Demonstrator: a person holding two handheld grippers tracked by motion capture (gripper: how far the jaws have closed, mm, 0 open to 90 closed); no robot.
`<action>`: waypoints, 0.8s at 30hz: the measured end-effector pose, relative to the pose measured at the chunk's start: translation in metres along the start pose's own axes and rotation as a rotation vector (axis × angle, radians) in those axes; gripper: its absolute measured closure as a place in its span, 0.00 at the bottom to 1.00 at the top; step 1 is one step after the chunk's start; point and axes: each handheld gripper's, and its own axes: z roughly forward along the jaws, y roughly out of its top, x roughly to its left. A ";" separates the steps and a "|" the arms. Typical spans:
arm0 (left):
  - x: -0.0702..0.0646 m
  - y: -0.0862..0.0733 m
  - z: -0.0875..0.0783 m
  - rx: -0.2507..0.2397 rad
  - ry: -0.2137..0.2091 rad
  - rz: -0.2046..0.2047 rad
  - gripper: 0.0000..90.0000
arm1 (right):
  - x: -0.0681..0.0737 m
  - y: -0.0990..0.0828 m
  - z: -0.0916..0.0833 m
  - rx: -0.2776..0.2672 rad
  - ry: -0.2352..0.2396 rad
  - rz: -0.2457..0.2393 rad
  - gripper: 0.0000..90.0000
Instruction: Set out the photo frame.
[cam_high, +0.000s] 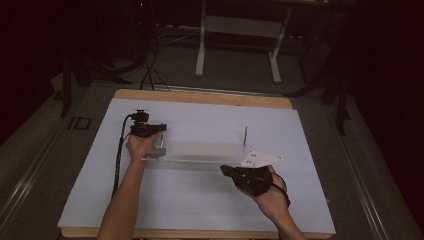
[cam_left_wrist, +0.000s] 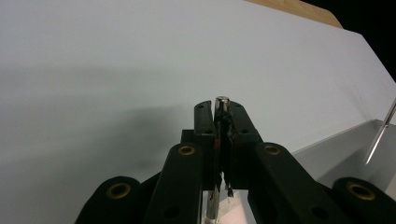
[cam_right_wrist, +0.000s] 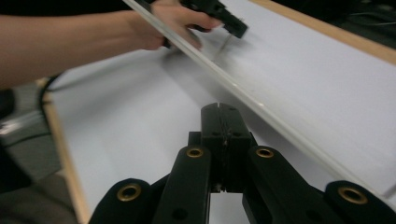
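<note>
Jaws of the left gripper (cam_left_wrist: 219, 116) are clenched on a thin metal pin (cam_left_wrist: 221, 103), its rounded end poking just past the tips in the left gripper view. That same view shows a second metal rod (cam_left_wrist: 380, 133) leaning at the right edge over a clear tray (cam_left_wrist: 336, 156). From the high view, the left gripper (cam_high: 148, 131) sits at the left end of that clear tray (cam_high: 200, 161), which lies on the white sheet (cam_high: 200, 200) covering the tabletop (cam_high: 200, 96), and 1 upright rod (cam_high: 245, 140) stands at the tray's right end. Jaws of the right gripper (cam_right_wrist: 223, 122) are pressed together with nothing between them; the right gripper view shows this plainly, along with the tray's long clear edge (cam_right_wrist: 261, 112) running just beside the tips. In the high view the right gripper (cam_high: 235, 172) is near the tray's right front corner, its grey plate (cam_high: 260, 159) above the hand.
</note>
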 end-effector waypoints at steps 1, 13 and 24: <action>0.000 0.000 0.000 0.000 -0.001 0.002 0.95 | 0.000 0.000 0.001 -0.007 -0.013 0.006 1.00; 0.003 -0.001 -0.001 -0.008 -0.026 0.028 0.95 | -0.003 0.003 0.009 -0.012 -0.038 0.009 1.00; -0.001 -0.002 -0.008 -0.020 -0.013 0.085 0.86 | -0.009 0.010 0.008 -0.031 -0.034 0.021 1.00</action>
